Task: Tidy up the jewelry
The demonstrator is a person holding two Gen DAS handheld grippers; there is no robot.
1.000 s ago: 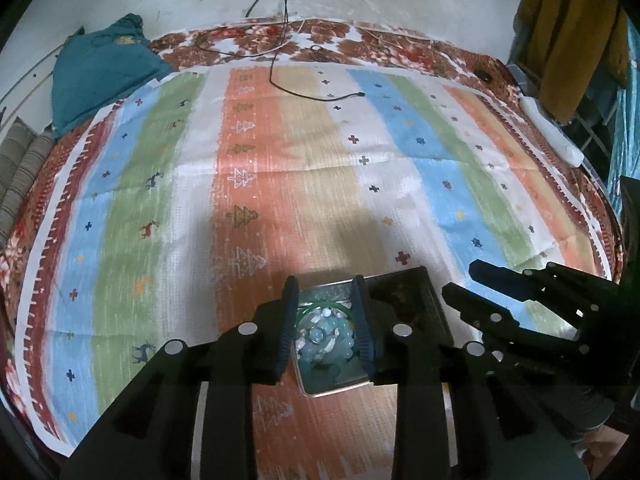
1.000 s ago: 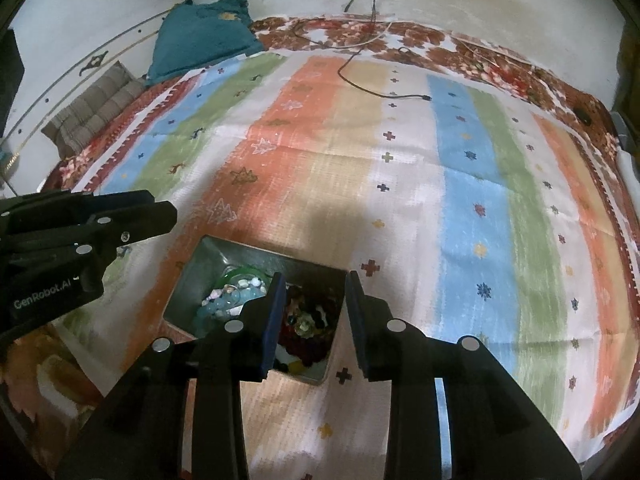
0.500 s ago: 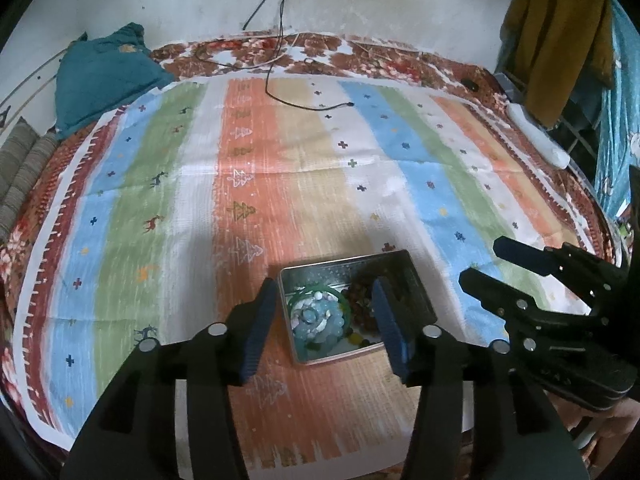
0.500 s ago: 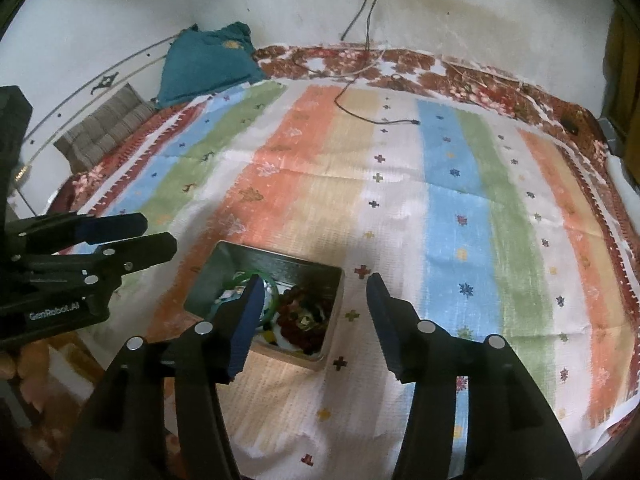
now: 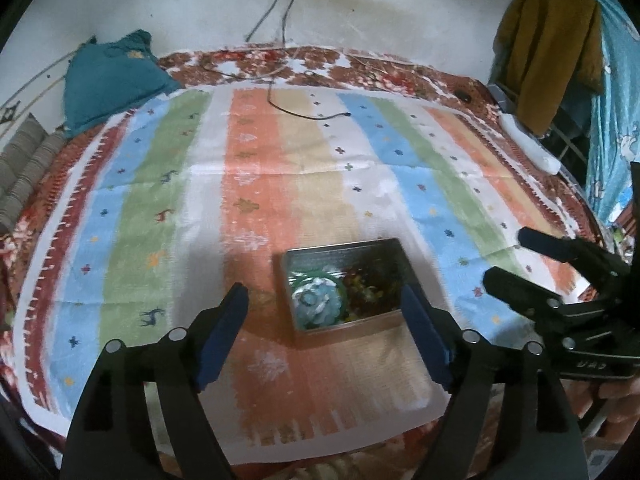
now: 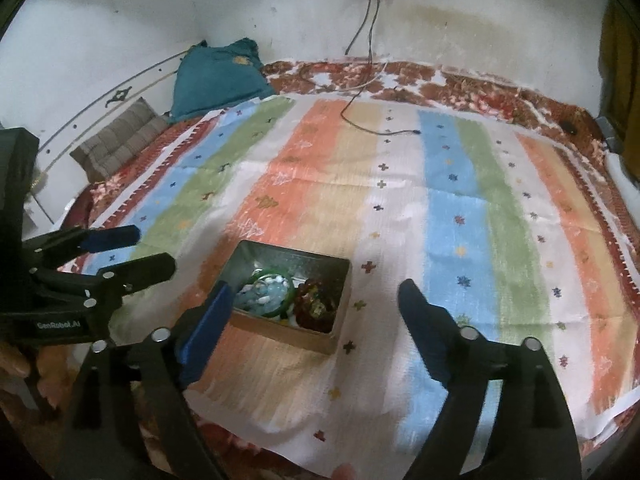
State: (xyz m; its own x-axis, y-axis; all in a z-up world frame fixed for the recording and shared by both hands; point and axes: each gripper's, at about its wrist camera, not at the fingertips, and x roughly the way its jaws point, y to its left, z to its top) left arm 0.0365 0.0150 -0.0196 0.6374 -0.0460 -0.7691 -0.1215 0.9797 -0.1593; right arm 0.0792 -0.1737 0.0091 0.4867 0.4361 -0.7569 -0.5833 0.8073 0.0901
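A grey metal tin (image 5: 394, 248) (image 6: 343, 268) sits on the striped cloth near its front edge. It holds a pale blue and white beaded piece with a green ring (image 5: 316, 300) (image 6: 266, 290) on the left and dark red and gold jewelry (image 5: 370, 284) (image 6: 316, 304) on the right. My left gripper (image 5: 326, 300) is wide open and empty, raised above the tin. My right gripper (image 6: 316, 304) is wide open and empty, raised above the tin's right side. Each gripper shows in the other's view: the right (image 5: 516, 258), the left (image 6: 154, 252).
The striped cloth (image 5: 312, 168) covers a floral bedspread. A black cable (image 5: 304, 114) lies at the far middle. A teal cushion (image 5: 108, 80) and a striped pillow (image 6: 120, 140) sit at the far left. Clothes (image 5: 548, 48) hang at the right. The wall stands behind.
Both grippers have opened wide and pulled up and back from the tin. The jewelry stays in the tin.
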